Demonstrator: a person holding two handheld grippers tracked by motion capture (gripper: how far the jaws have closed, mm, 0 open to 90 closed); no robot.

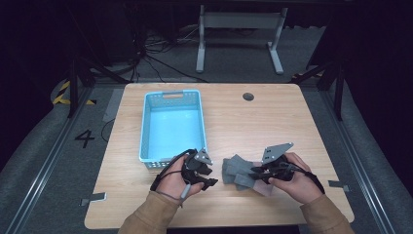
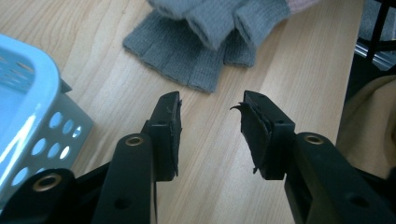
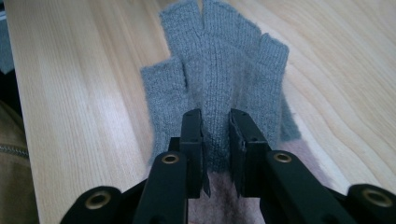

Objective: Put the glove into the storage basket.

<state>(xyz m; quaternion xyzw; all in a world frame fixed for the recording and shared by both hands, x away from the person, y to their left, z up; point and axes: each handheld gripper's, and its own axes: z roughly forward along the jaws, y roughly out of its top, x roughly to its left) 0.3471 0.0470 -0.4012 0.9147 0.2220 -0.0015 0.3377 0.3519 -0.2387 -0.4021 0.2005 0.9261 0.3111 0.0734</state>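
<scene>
Grey fingerless gloves (image 1: pixel 238 170) lie on the desk (image 1: pixel 272 117) near its front edge, a bit right of centre, one overlapping the other (pinkish cuff end toward the right hand). Right tongs (image 3: pixel 215 126) sit over the upper glove at its cuff end w/ jaws nearly together, a strip of knit between them; prob. pinching it, though the contact is hard to confirm. Left tongs (image 2: pixel 210 121) rest just left of the gloves, jaws apart, nothing between them, bare wood below. Light blue basket (image 1: pixel 171 124) stands in the desk's left half, its front corner beside the left tongs.
</scene>
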